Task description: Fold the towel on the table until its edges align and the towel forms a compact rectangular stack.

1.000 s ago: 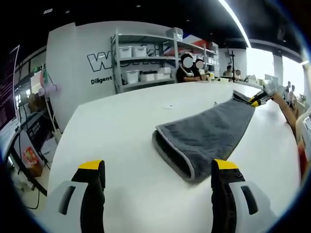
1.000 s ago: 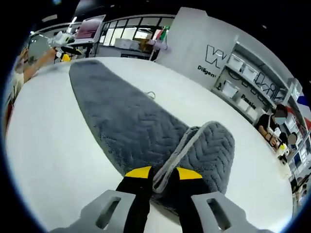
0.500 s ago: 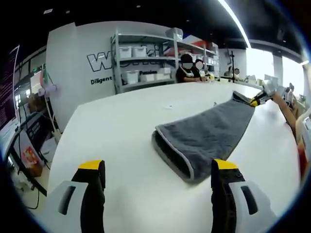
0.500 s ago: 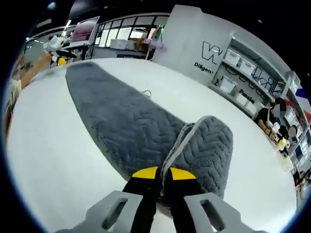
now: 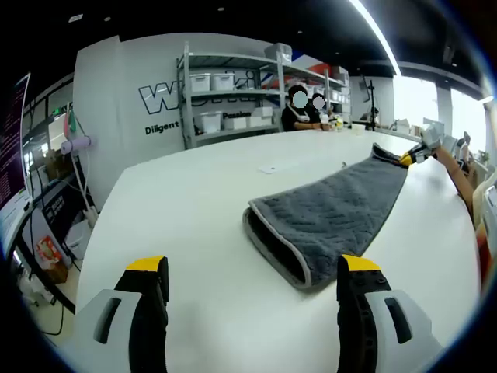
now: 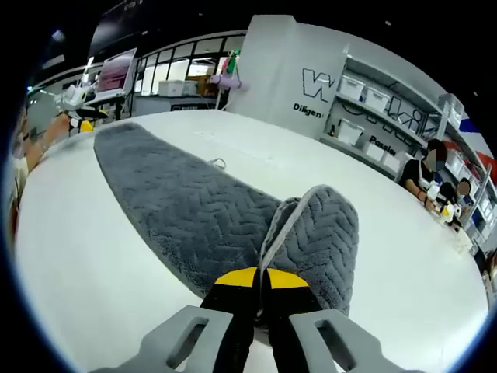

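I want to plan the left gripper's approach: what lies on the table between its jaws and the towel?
Bare white table: in the left gripper view nothing lies between the open left gripper and the grey towel.

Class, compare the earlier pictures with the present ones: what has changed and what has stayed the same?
The right gripper stays shut on the grey towel; its view has swung, so that hand has moved, apparently lifting the pinched edge. The left gripper still hovers open over the white table, and the towel's near fold looks unchanged.
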Action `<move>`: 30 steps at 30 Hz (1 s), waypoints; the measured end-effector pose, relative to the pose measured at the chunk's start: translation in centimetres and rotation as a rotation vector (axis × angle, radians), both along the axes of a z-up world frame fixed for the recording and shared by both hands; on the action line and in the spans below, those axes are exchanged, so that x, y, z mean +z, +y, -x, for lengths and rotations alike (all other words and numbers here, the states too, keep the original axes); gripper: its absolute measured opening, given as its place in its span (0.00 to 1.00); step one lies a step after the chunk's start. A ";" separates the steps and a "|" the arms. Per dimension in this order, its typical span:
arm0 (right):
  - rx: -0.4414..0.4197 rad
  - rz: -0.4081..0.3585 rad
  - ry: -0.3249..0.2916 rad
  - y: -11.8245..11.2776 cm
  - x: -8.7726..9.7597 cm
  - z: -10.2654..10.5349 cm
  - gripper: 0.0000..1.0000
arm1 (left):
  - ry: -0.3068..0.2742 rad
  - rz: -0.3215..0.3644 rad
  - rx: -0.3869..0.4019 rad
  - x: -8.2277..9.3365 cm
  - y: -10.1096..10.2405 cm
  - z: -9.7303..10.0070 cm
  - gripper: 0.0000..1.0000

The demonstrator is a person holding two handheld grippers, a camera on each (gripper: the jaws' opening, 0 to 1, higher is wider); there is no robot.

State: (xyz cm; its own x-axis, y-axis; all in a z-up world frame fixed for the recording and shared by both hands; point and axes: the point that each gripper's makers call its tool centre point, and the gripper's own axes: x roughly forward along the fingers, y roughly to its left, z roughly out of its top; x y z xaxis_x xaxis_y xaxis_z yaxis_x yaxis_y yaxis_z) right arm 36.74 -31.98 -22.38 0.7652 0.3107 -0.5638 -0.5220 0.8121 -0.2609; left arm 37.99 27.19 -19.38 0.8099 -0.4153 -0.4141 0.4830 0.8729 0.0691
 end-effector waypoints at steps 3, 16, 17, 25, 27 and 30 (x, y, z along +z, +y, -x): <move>0.040 0.047 -0.002 0.6 -0.6 0.1 0.02 | -0.001 0.000 0.000 0.0 0.0 0.0 0.88; 0.068 0.029 0.009 0.4 -0.8 0.3 0.11 | -0.009 0.009 0.000 0.3 0.0 0.0 0.88; 0.064 0.027 0.011 0.3 -0.8 0.4 0.12 | -0.009 0.009 0.000 0.3 0.1 0.0 0.88; 0.025 0.065 0.028 -0.4 -0.9 0.6 0.03 | -0.006 0.006 -0.001 0.3 0.2 -0.1 0.88; 0.010 0.064 0.024 -0.5 -0.8 0.4 0.01 | -0.005 0.005 -0.001 0.2 0.2 -0.1 0.88; -0.016 0.011 0.020 -0.6 -0.3 0.3 0.01 | -0.004 0.004 -0.001 0.2 0.1 -0.1 0.88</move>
State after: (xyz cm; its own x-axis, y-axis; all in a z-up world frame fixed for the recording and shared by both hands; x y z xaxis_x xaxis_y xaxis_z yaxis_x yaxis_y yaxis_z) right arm 36.47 -32.59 -22.73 0.7589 0.2918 -0.5822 -0.5137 0.8177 -0.2598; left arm 38.05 27.32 -19.16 0.8110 -0.4183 -0.4090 0.4840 0.8725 0.0675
